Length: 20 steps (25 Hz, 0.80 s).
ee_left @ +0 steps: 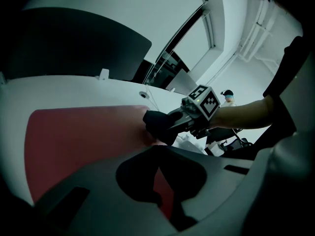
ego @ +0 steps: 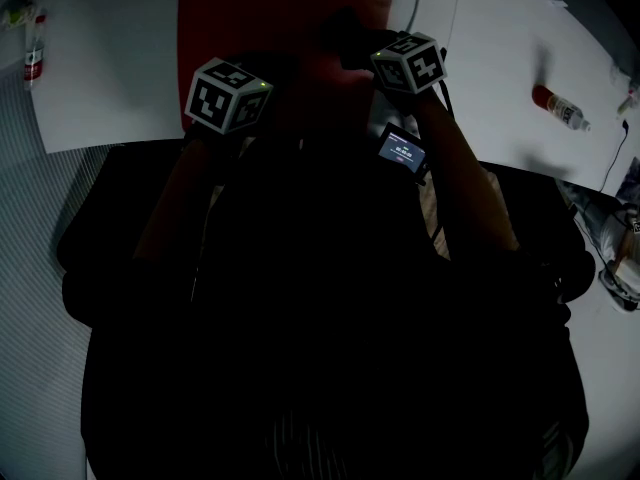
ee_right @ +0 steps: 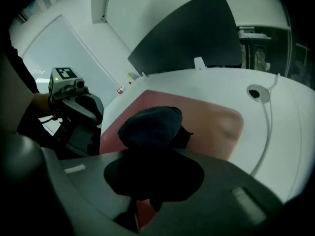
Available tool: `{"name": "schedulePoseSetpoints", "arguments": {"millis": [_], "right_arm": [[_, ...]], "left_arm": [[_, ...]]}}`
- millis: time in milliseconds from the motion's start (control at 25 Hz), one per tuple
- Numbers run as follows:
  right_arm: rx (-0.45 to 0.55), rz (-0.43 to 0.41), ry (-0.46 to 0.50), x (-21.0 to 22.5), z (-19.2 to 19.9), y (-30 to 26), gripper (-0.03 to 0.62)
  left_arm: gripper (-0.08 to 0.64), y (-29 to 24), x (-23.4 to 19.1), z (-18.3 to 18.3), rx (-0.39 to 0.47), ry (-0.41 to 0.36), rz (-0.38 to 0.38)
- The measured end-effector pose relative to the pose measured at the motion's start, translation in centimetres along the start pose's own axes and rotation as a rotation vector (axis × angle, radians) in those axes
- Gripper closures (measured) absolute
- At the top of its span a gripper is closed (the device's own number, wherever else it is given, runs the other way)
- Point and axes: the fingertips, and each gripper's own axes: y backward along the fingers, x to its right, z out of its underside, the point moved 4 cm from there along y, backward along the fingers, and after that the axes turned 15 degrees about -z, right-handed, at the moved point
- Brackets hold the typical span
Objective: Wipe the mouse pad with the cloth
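**Wiping step, as I judge it: the cloth is in your right tongs, over the mouse pad**

Head view: the red mouse pad point(ego: 280, 8) lies at the far side of the white table point(ego: 110, 88). Your left gripper point(ego: 235, 98) is at its near-left edge and your right gripper point(ego: 372, 53) at its near right. Shadow hides the tips.
Left gripper view: its jaws meet at the tips with nothing between them. I can't tell whether they press on the pad point(ee_left: 83, 136). To the right, the dark cloth point(ee_left: 157, 124) hangs bunched from your other tongs.
Right gripper view: the jaws are clamped on the cloth point(ee_right: 150, 127), a dark wad bulging ahead. The pad point(ee_right: 216, 122) looks flat, matt and round-cornered. Next, I'd say, you press the wad down and sweep across while steadying the pad so it doesn't slide.
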Motion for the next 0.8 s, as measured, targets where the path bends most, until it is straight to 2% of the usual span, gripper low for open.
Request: {"name": "schedulePoseSetpoints", "arguments": {"millis": [280,440,560,680,800], "right_arm": [[-0.106,-0.01,-0.059,0.6,3.3,-1.7,0.526],[-0.11,-0.014,-0.073,1.0,4.0,-2.4,0.526],[-0.104,-0.028,-0.079,1.1,4.0,-2.5,0.526],[-0.111,-0.029,-0.072,0.9,3.8,-2.6,0.526],[-0.108,-0.027,-0.072,1.0,3.9,-2.5,0.526]], "left_arm": [[0.551,-2.0,-0.6,0.5,-0.04,0.009,0.01],[0.551,-3.9,-2.4,1.4,-0.087,-0.036,-0.044],[0.551,-6.1,-3.6,3.3,-0.157,-0.039,-0.077],[0.551,-7.4,-4.6,5.5,-0.235,-0.119,-0.123],[0.551,-7.8,-4.9,6.4,-0.238,-0.134,-0.148]]}}
